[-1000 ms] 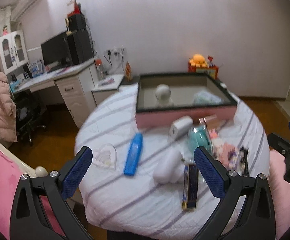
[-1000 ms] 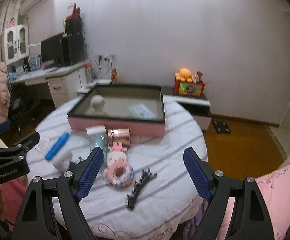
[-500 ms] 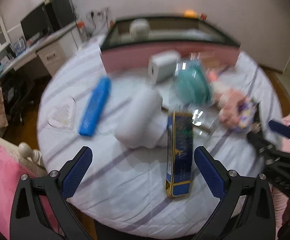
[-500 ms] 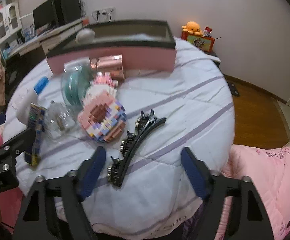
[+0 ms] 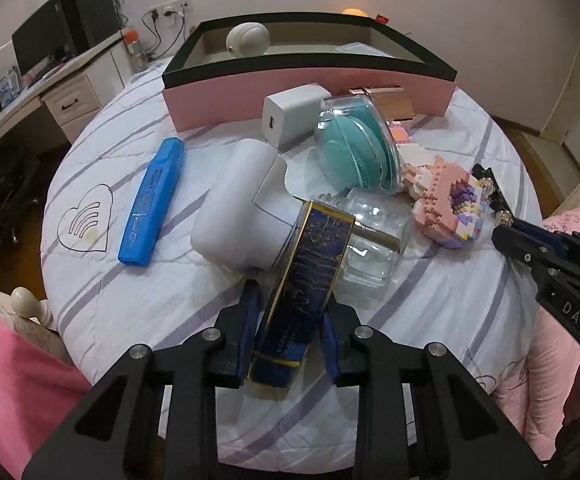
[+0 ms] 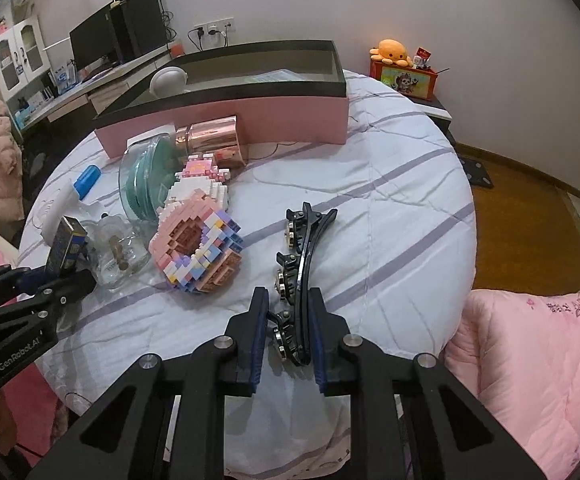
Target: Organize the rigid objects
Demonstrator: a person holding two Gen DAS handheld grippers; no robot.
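- Left wrist view: my left gripper [image 5: 290,320] is clenching the near end of the dark blue and gold box [image 5: 304,288], its blue pads pressing on both long sides. The box is tilting up and away toward the pink tray [image 5: 310,92], its far end lying against the white rounded device [image 5: 242,208].
- Between the box and the pink tray, the clear glass bottle [image 5: 374,248] is lying just right of the box, with the teal brush in its clear case [image 5: 358,148] and the white charger block [image 5: 294,114] closer to the tray.
- The blue highlighter [image 5: 152,202] is lying left of the white device, well short of the tray.
- The pink brick donut [image 5: 450,208] is sitting right of the glass bottle; my right gripper [image 5: 546,252] is showing at the right edge.
- Right wrist view: my right gripper [image 6: 288,332] is grasping the near end of the black hair clip [image 6: 302,264], which is stretching away toward the pink tray [image 6: 226,120] over the striped quilt [image 6: 390,208].
- The brick donut [image 6: 198,248] is lying just left of the clip; the rose-gold cylinder [image 6: 210,136] is touching the tray's front wall.
- My left gripper [image 6: 50,280] is holding the blue box [image 6: 66,244] at the left edge.
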